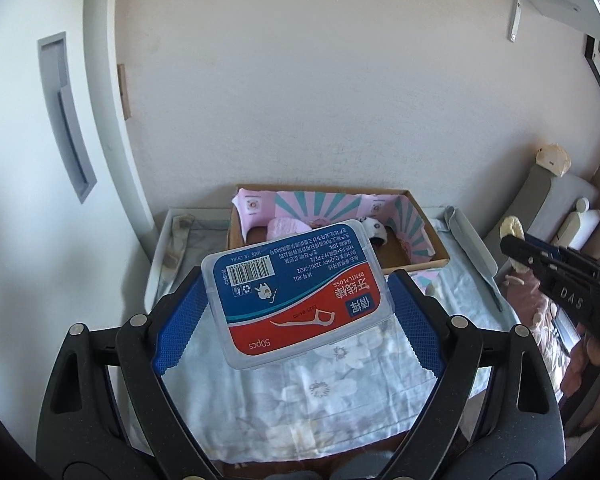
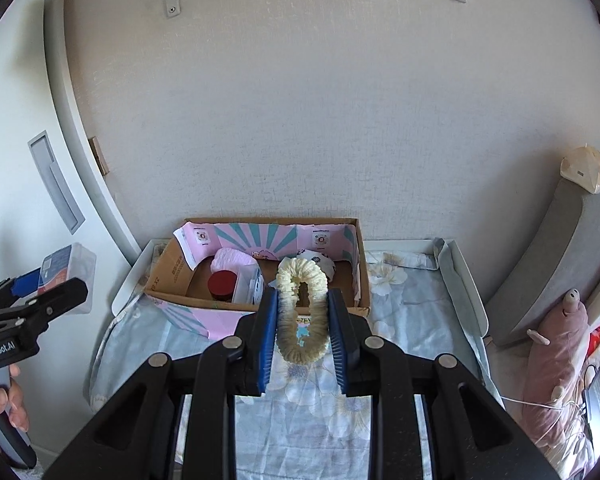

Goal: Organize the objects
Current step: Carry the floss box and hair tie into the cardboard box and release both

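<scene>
While my left hand-held gripper (image 1: 296, 296) pinches the floss box (image 1: 298, 292) above the flowered tabletop (image 1: 300, 400), my right hand-held gripper (image 2: 303, 312) squeezes a cream scrunchie (image 2: 303, 308) just before the cardboard box (image 2: 260, 304).

In my left gripper (image 1: 296, 300) I held the floss box (image 1: 298, 294) above the cloth-covered table (image 1: 308, 396), in front of the cardboard box (image 2: 256, 304). That box stood at the table's far edge, against the wall (image 2: 300, 120). Inside it a jar (image 2: 223, 285) sat at the near left. My right gripper (image 2: 303, 320) held the scrunchie (image 2: 302, 312) just before the box's near wall. A plush toy (image 2: 556, 360) lay off to the table's right.
</scene>
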Demonstrator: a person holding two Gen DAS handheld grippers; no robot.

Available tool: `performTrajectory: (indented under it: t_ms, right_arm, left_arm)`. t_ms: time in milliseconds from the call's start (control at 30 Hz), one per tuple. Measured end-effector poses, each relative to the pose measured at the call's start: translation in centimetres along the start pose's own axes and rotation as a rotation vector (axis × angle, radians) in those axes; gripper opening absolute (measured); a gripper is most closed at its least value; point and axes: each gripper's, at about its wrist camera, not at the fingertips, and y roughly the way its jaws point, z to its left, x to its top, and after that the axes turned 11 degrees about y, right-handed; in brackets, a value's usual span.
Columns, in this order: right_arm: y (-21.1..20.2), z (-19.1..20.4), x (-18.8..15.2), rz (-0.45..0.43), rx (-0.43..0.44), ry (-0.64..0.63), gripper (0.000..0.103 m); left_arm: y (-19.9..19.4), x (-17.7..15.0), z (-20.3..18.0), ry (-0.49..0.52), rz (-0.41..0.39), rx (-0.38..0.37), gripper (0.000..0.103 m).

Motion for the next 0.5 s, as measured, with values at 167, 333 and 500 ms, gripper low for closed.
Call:
performTrajectory:
  t_ms: [167, 333, 500]
  right_arm:
    - [1.6, 0.3, 1.8, 0.021, -0.017, -0.021, 0.023]
    - [4.8, 0.0, 4.7, 0.058, -0.004, -0.036, 0.023]
    - [9.1, -0.5, 7.0, 0.128, 0.023, -0.054, 0.023]
  left_arm:
    - [2.0, 1.0, 1.3, 0.017, 0.031, -0.028, 0.089]
    - [5.9, 3.5, 2.4, 0.007, 0.073, -0.072, 0.089]
    - [10.2, 6.1, 2.9, -0.012, 0.111, -0.086, 0.089]
